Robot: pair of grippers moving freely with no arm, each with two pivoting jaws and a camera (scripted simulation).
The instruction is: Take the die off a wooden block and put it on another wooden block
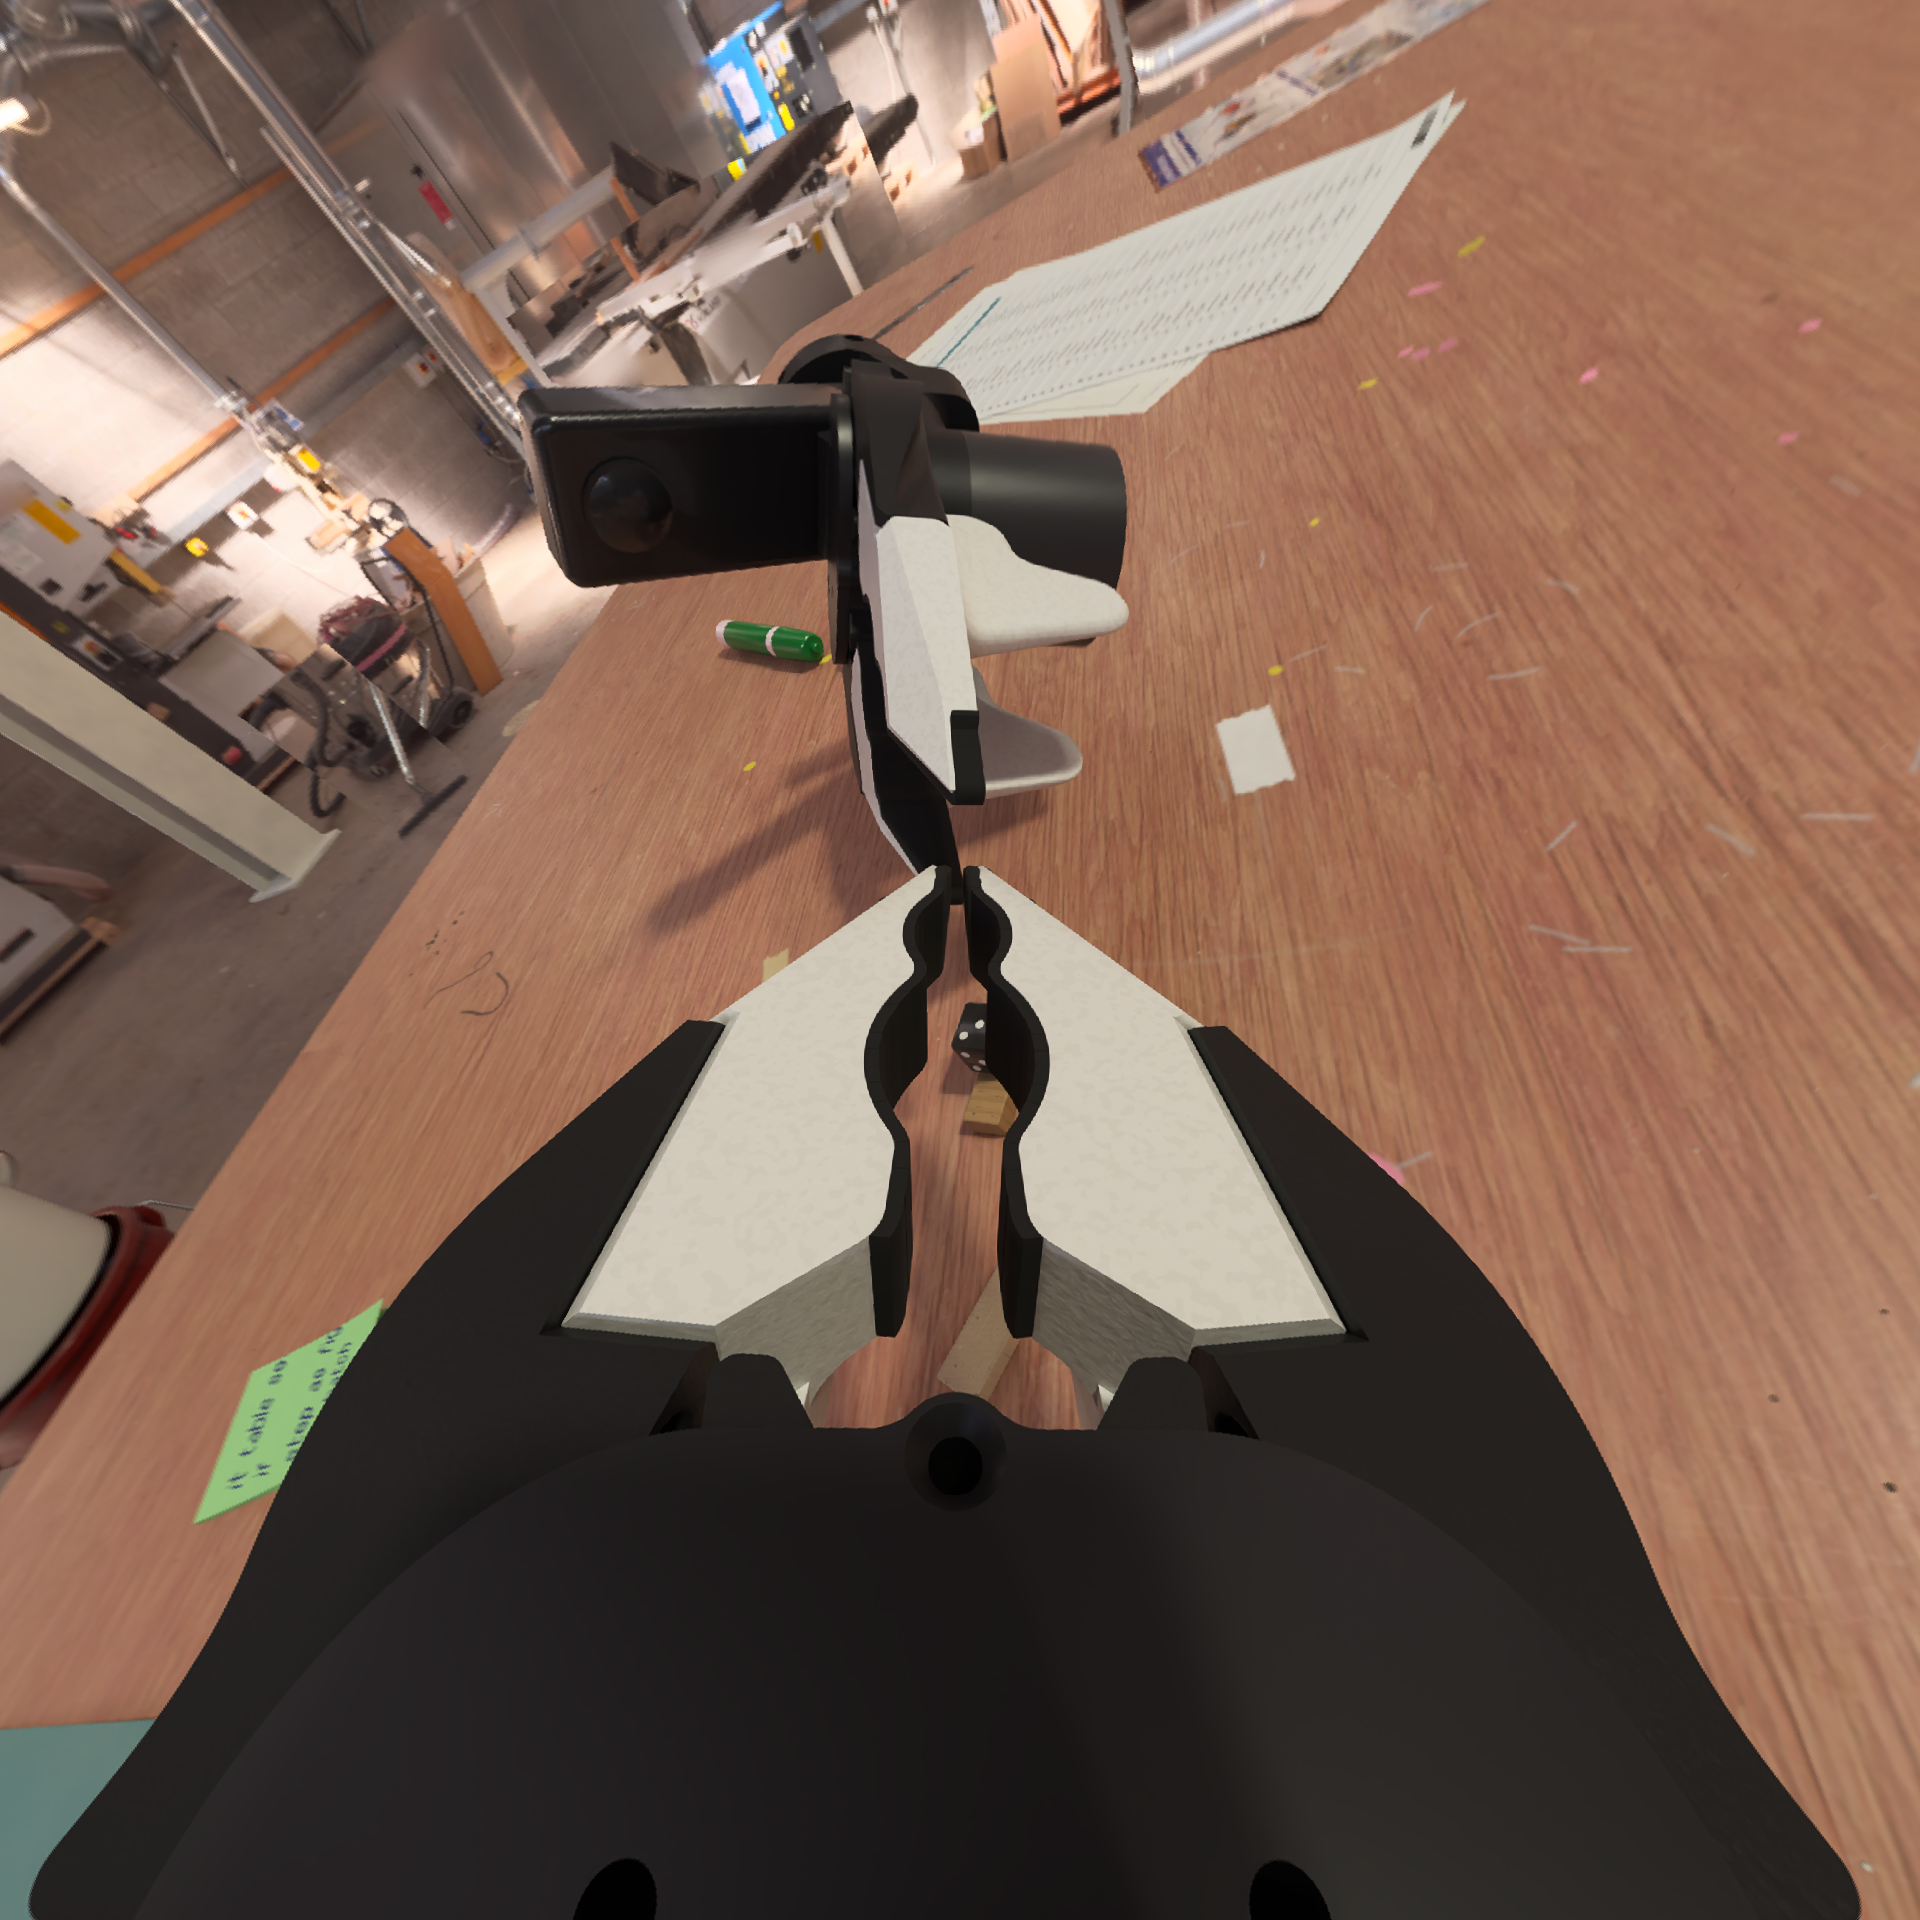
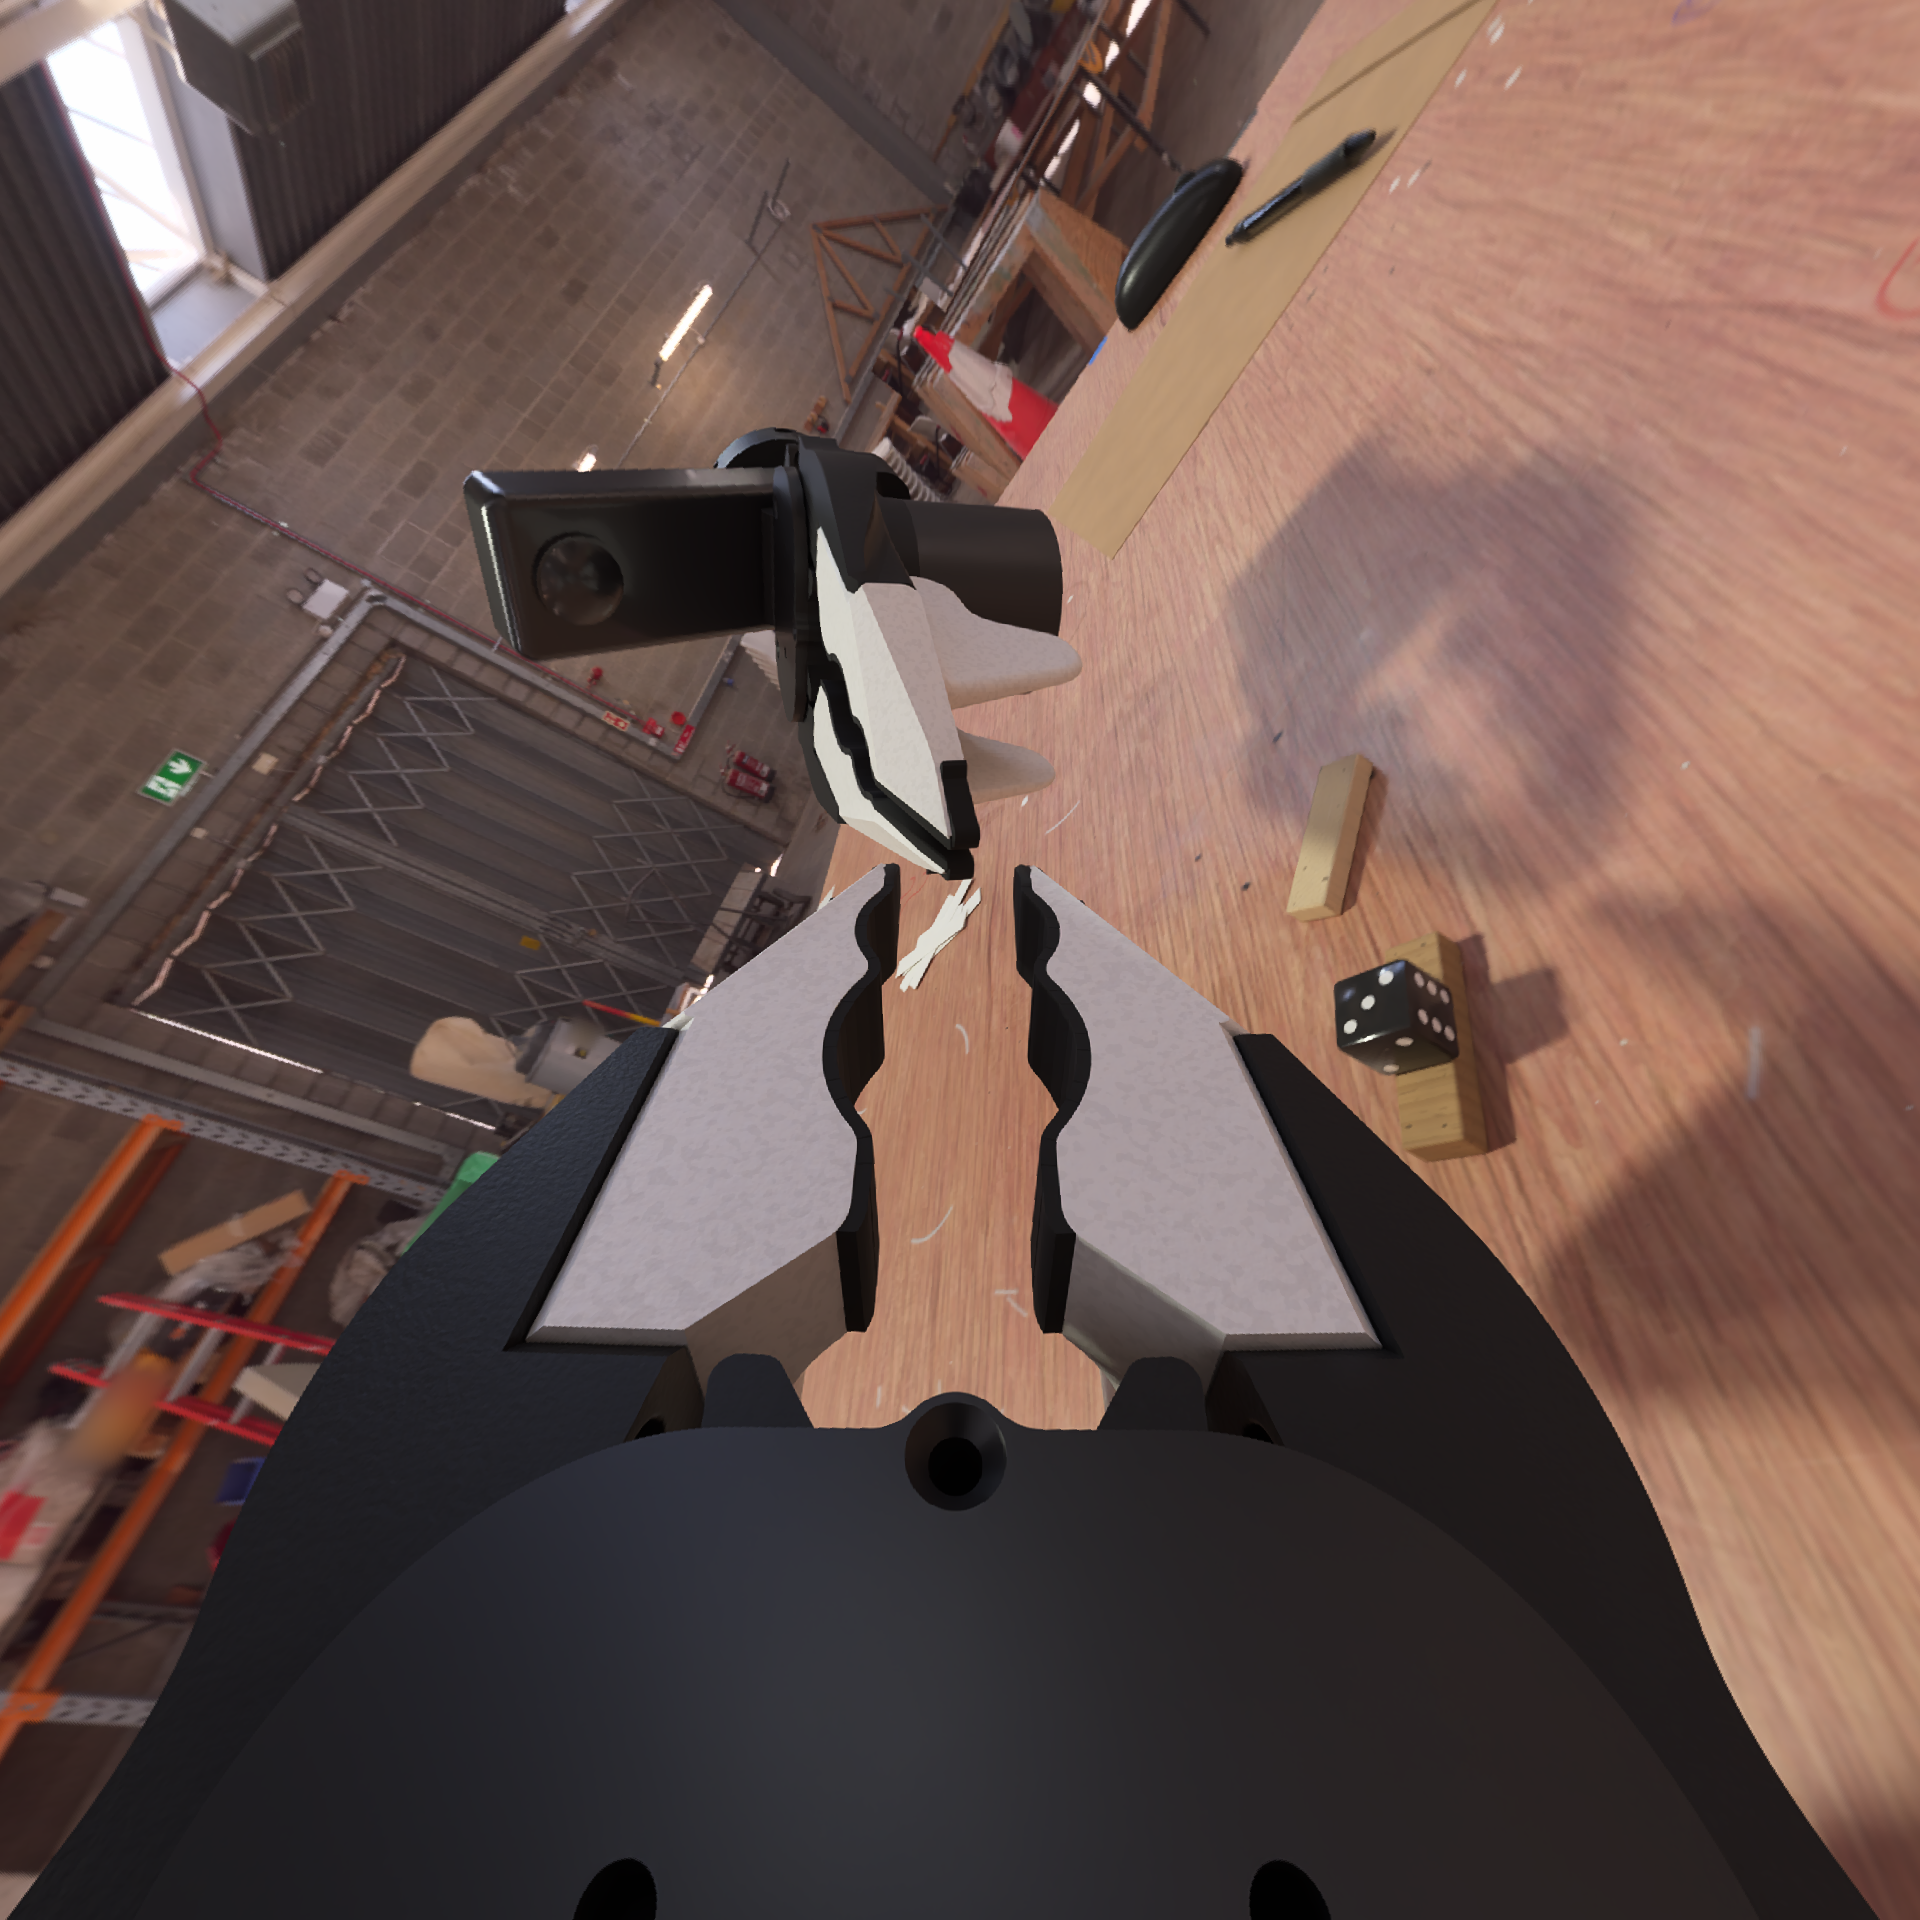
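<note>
A black die with white pips [image 2: 1392, 1013] rests on a light wooden block [image 2: 1444, 1107] on the wooden table [image 2: 1558, 416]. A second, bare wooden block [image 2: 1332, 836] lies just beyond it. My right gripper [image 2: 956, 878] is open and empty, above the table and to the left of both blocks. My left gripper [image 1: 956, 881] is shut and empty. Through its finger gap I see the die [image 1: 971, 1039] on its block [image 1: 987, 1114], and the other block [image 1: 977, 1351] nearer. Each gripper faces the other, tips close together.
A green marker [image 1: 769, 639], printed sheets [image 1: 1174, 281], a white paper scrap [image 1: 1254, 748] and a green sticky note [image 1: 291, 1413] lie on the table. A tan sheet [image 2: 1226, 343], black pen [image 2: 1299, 187] and black oval object [image 2: 1174, 239] lie farther off. The table edge runs along the left.
</note>
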